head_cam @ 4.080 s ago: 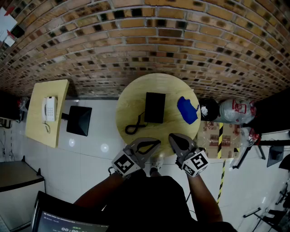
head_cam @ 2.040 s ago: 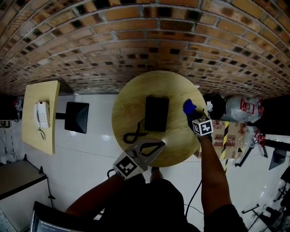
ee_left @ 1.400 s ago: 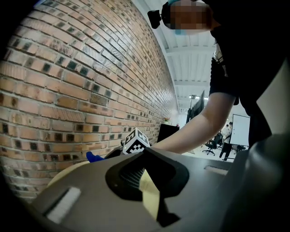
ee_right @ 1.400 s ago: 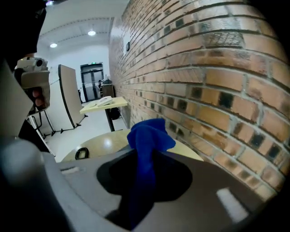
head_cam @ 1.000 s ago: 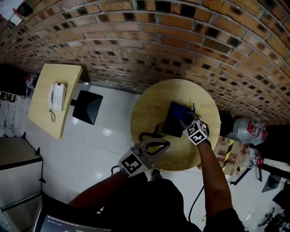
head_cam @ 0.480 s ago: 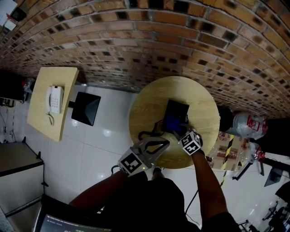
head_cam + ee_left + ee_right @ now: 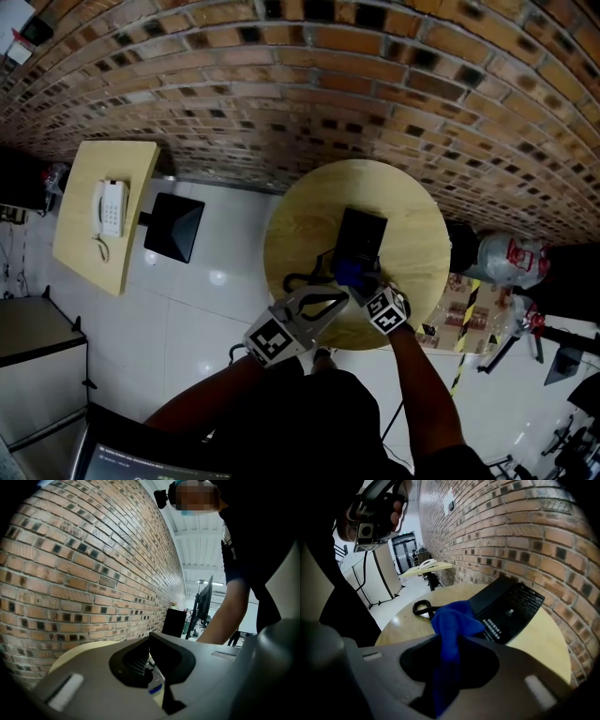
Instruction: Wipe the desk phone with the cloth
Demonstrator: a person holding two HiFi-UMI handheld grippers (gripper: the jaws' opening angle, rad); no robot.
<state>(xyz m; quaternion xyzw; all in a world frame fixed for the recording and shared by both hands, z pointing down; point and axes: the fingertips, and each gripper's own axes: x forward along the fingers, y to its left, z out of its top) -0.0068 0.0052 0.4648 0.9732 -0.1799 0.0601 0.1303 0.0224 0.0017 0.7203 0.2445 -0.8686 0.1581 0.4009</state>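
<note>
Brick wall (image 7: 375,84), wht tile floor (image 7: 216,319), side tbl (image 7: 80,262).

Both bare forearms reach up from the lower middle of the head view. At frame centre, the right gripper (image 7: 367,289) has its jaws clamped on the blue cloth (image 7: 454,620). The left gripper (image 7: 326,302) sits just to its left, jaws together and empty.

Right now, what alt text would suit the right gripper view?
The right gripper pinches a crumpled blue cloth whose free end meets the near corner of a black desk phone on a round pale wooden table. A black coiled cord lies to the left; a brick wall stands behind.
</note>
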